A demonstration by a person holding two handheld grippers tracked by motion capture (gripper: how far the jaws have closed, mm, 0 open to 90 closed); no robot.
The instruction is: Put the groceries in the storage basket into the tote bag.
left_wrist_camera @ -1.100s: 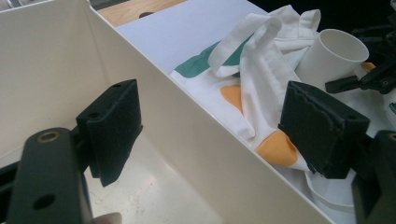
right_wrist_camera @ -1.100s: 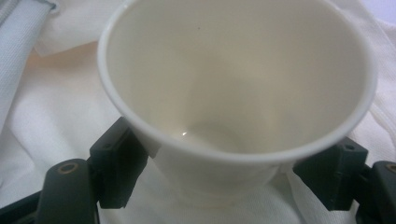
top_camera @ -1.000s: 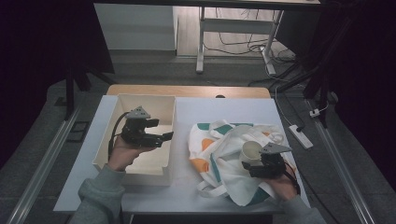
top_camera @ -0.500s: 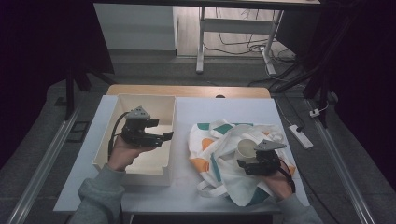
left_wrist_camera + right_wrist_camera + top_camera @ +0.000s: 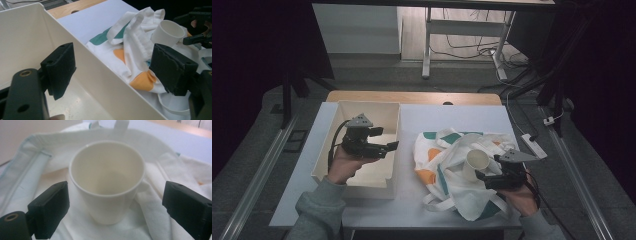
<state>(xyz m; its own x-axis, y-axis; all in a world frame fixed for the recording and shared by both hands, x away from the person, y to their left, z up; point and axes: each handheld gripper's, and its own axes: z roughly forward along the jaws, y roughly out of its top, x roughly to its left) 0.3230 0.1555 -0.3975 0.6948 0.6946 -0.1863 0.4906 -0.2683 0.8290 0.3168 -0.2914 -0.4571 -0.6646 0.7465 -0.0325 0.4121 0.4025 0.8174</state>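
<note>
Cup rests tilted on the crumpled tote bag at the table's right half in the high view; the right gripper sits just beside it, its jaws having just been opening with nothing pressed between them, so the soft cloth could let the cup roll. In the left gripper view, the left gripper is spread, straddling the tray wall; a careless sweep could snag it. In the right gripper view, the cup stands between the wide-apart pads, untouched; closing off-centre could tip it.
</note>
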